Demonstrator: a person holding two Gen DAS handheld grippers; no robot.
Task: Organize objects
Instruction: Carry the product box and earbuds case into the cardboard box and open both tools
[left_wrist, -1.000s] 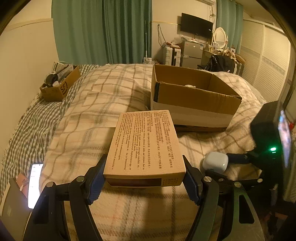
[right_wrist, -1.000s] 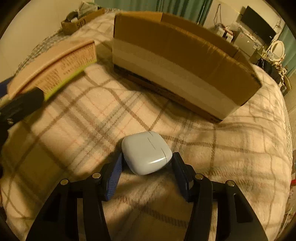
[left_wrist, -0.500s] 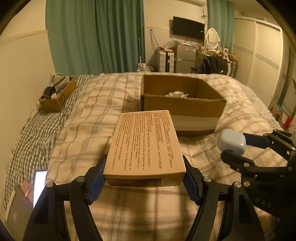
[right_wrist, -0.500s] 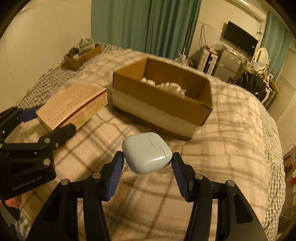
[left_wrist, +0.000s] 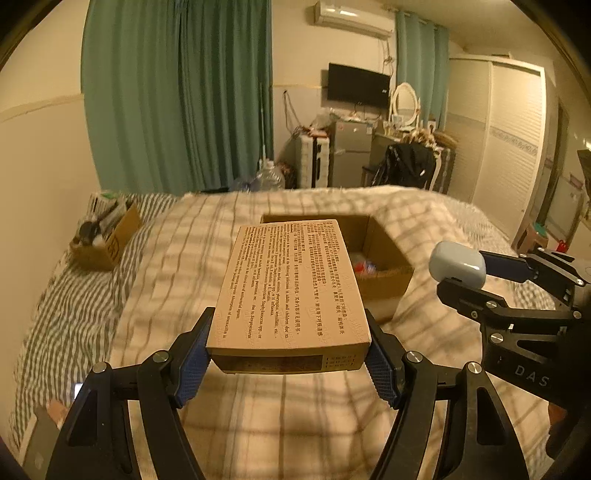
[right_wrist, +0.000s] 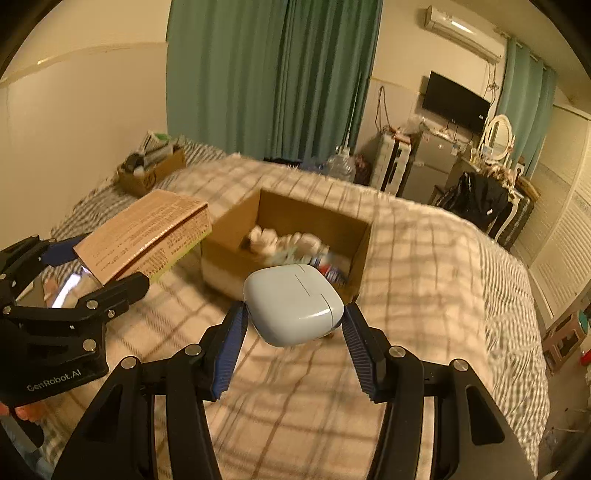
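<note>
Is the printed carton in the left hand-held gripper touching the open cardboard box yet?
Apart. The right wrist view shows the printed carton held up by the left hand-held gripper, with blanket visible between it and the open cardboard box.

Between your left gripper's (left_wrist: 288, 354) ribbed blue pads (left_wrist: 192, 360) sits a matt printed paperboard box (left_wrist: 291, 288). Your right gripper (right_wrist: 293, 336) pinches a smooth, glossy pale plastic case (right_wrist: 291, 302). Both tools are matt black plastic with shiny metal screws. Ahead of both lies a dull corrugated cardboard carton (right_wrist: 295, 229) on a soft, fuzzy checked cloth blanket (right_wrist: 424, 280).
</note>
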